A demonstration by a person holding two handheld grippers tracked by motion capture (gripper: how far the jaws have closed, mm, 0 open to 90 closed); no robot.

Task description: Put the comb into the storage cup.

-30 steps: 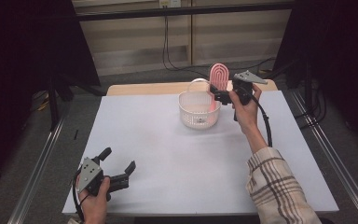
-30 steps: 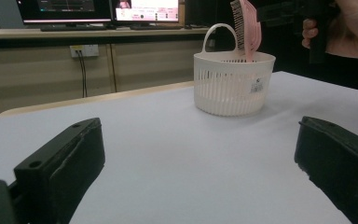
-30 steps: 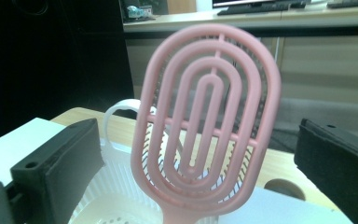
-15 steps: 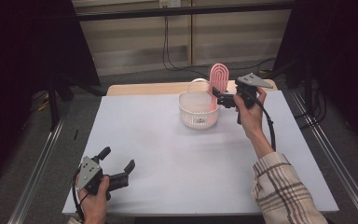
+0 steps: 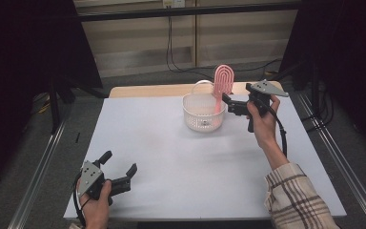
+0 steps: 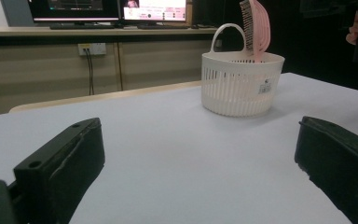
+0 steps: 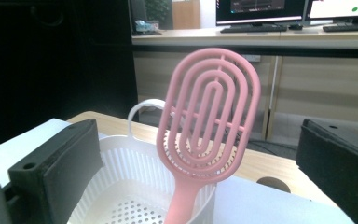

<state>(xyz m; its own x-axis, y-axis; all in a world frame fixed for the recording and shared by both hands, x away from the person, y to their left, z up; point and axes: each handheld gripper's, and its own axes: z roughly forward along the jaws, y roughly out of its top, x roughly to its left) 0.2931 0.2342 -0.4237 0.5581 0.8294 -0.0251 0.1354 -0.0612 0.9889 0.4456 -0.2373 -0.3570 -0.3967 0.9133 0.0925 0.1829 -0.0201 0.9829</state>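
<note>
Right gripper view: pink slotted hairbrush (image 7: 207, 116) stands upright.

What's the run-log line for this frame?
pink hairbrush: upright in white basket | right gripper: open, beside it | left gripper: open, idle near table edge

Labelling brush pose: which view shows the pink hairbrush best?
Right gripper view: the pink hairbrush is large, head face-on, handle standing in the white basket. The left gripper view shows it edge-on with its bristles; the high view shows it small, beside the right hand-held gripper.
</note>
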